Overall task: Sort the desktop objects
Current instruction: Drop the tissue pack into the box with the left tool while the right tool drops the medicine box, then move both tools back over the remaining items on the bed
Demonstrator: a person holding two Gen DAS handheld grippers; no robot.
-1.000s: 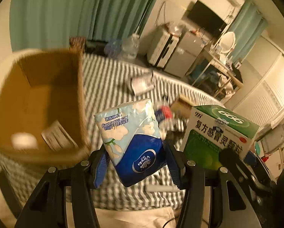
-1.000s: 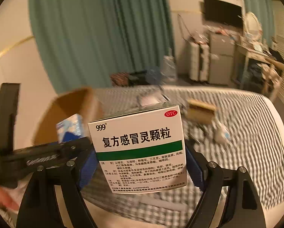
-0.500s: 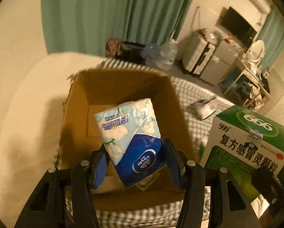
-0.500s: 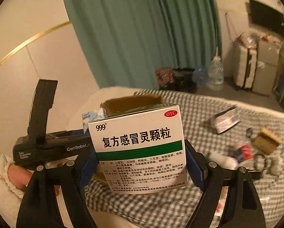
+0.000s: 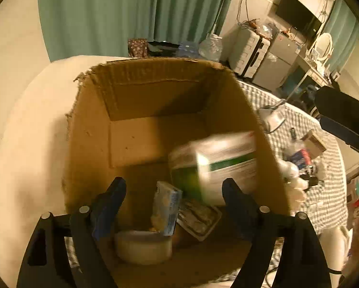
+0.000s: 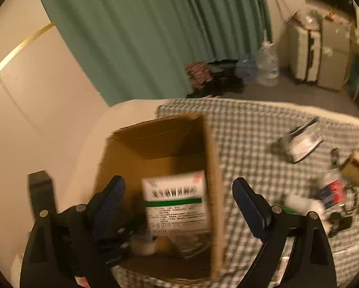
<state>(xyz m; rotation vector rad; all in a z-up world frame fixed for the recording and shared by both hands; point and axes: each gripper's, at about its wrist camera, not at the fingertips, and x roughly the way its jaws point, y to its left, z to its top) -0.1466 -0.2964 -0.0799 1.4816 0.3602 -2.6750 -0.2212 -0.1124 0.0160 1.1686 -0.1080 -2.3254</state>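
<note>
An open cardboard box point(image 5: 136, 91) stands on the checked cloth. My left gripper point(image 5: 174, 190) hangs over it with its jaws opening and nothing between the pads. The blue-and-white tissue pack point(image 5: 166, 211) stands on edge on the box floor, beside a roll of tape point(image 5: 143, 247) and a clear plastic packet point(image 5: 198, 218). The green-and-white medicine box point(image 5: 218, 165) is blurred and in mid-fall inside the cardboard box. My right gripper point(image 6: 179, 193) is above the cardboard box point(image 6: 160, 132) too, jaws opening. The medicine box point(image 6: 177, 204) is below and clear of its pads.
On the checked cloth point(image 6: 246, 129) to the right lie a clear packet point(image 6: 299, 141), a small bottle point(image 6: 330, 189), a small brown box point(image 6: 357, 168) and other bits. A cream surface borders the box's left. Green curtain, water bottles and suitcases stand behind.
Both grippers swung left over the cardboard box and spread their jaws. The tissue pack left the left gripper and now rests inside. The medicine box left the right gripper and is dropping in.
</note>
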